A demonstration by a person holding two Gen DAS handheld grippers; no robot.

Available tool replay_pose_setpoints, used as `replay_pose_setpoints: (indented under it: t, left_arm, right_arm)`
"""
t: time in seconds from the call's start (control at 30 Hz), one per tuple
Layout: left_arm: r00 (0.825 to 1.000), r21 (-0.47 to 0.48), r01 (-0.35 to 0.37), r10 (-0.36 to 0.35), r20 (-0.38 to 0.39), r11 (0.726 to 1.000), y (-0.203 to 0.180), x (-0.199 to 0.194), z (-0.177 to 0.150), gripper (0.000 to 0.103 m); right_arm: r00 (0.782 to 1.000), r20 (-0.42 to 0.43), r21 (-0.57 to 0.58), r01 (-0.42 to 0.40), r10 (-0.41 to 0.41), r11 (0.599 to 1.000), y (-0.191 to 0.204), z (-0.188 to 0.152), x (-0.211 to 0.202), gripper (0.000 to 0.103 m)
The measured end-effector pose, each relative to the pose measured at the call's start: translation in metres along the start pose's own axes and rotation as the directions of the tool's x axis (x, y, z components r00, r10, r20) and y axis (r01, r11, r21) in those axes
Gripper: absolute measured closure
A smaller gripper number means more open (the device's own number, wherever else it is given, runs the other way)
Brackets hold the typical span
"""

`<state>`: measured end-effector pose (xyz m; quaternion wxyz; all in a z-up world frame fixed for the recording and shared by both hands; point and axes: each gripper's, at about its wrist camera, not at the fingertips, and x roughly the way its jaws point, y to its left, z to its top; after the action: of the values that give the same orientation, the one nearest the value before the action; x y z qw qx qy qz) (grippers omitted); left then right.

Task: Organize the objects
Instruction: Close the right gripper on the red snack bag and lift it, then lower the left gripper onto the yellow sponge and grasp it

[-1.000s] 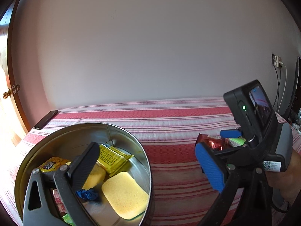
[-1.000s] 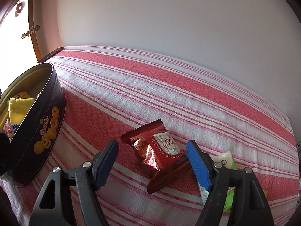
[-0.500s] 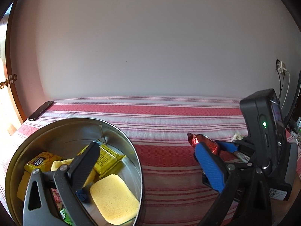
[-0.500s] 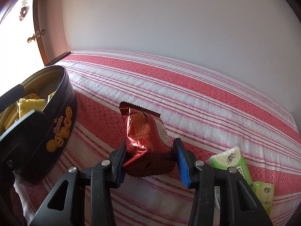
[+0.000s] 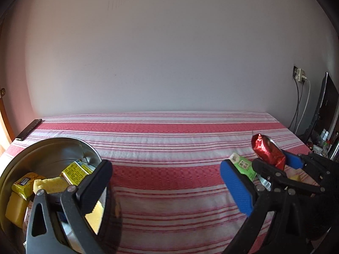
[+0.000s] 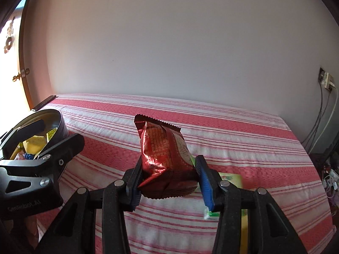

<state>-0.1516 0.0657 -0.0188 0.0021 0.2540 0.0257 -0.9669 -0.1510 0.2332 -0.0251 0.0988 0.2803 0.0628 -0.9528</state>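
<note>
My right gripper (image 6: 167, 177) is shut on a red foil snack packet (image 6: 164, 158) and holds it upright above the striped bedspread (image 6: 222, 135); the packet also shows in the left wrist view (image 5: 267, 151). My left gripper (image 5: 165, 182) is open and empty, its left finger over the round metal tin (image 5: 50, 152). The tin holds yellow packets (image 5: 76, 172) and yellow sponges (image 5: 49, 185). In the right wrist view the tin (image 6: 60, 124) sits at the far left. A green tissue pack (image 5: 243, 166) lies on the bed under the right gripper.
A black phone (image 5: 28, 129) lies at the bed's far left corner, also in the right wrist view (image 6: 43, 102). A wall stands behind the bed. Cables (image 5: 300, 103) hang from a socket at the right, next to a dark monitor (image 5: 324, 105).
My right gripper closed on the red packet, lifted it off the bedspread and turned it upright. The left gripper shifted so the tin sits lower left.
</note>
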Motion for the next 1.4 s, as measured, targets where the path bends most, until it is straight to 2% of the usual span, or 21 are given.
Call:
replay_pose_setpoints:
  t: [0.07, 0.23, 0.37, 0.57, 0.67, 0.87, 1.0, 1.07, 1.1, 1.13, 1.2, 1.4]
  left_arm:
    - [0.999, 0.026, 0.045, -0.045, -0.006, 0.999, -0.021, 0.002, -0.003, 0.0]
    - [0.986, 0.107, 0.163, -0.157, -0.061, 0.981, -0.079, 0.014, -0.015, 0.0]
    - [0.976, 0.17, 0.208, -0.194, -0.095, 0.963, -0.123, -0.003, -0.029, 0.0]
    - [0.967, 0.229, 0.244, -0.22, -0.127, 0.942, -0.166, -0.015, -0.041, 0.0]
    - [0.962, 0.251, 0.259, -0.228, -0.148, 0.933, -0.18, -0.014, -0.044, 0.0]
    - [0.946, 0.326, 0.301, -0.238, -0.219, 0.896, -0.206, -0.009, -0.057, 0.001]
    - [0.938, 0.322, 0.318, -0.247, -0.243, 0.892, -0.21, -0.005, -0.056, 0.002]
    - [0.928, 0.321, 0.336, -0.252, -0.276, 0.885, -0.212, -0.001, -0.058, 0.007]
    - [0.92, 0.318, 0.349, -0.258, -0.295, 0.881, -0.213, 0.002, -0.058, 0.015]
    - [0.915, 0.316, 0.356, -0.258, -0.312, 0.88, -0.214, 0.005, -0.06, 0.028]
    - [0.897, 0.308, 0.392, -0.285, -0.339, 0.867, -0.216, 0.007, -0.061, 0.042]
    - [0.89, 0.301, 0.422, -0.329, -0.315, 0.855, -0.21, -0.001, -0.061, 0.061]
  right_arm:
    - [0.998, 0.025, 0.04, 0.058, -0.059, 0.998, -0.021, -0.007, -0.015, 0.055]
    - [0.983, 0.021, 0.132, 0.179, -0.184, 0.975, -0.075, -0.032, -0.043, 0.055]
    - [0.963, -0.002, 0.179, 0.266, -0.27, 0.947, -0.106, -0.053, -0.053, 0.055]
    - [0.954, -0.026, 0.263, 0.294, -0.298, 0.919, -0.14, -0.083, -0.064, 0.055]
    - [0.953, -0.03, 0.277, 0.297, -0.3, 0.914, -0.145, -0.092, -0.068, 0.055]
    - [0.953, -0.038, 0.301, 0.298, -0.301, 0.906, -0.152, -0.099, -0.064, 0.055]
    - [0.949, -0.046, 0.308, 0.31, -0.311, 0.9, -0.155, -0.103, -0.061, 0.055]
    - [0.948, -0.049, 0.308, 0.315, -0.316, 0.898, -0.154, -0.103, -0.06, 0.055]
    - [0.949, -0.049, 0.311, 0.312, -0.313, 0.898, -0.154, -0.104, -0.059, 0.055]
    - [0.948, -0.049, 0.309, 0.313, -0.313, 0.898, -0.153, -0.104, -0.058, 0.055]
    - [0.95, -0.047, 0.305, 0.309, -0.31, 0.901, -0.151, -0.104, -0.057, 0.055]
    - [0.949, -0.028, 0.311, 0.305, -0.313, 0.9, -0.149, -0.102, -0.06, 0.055]
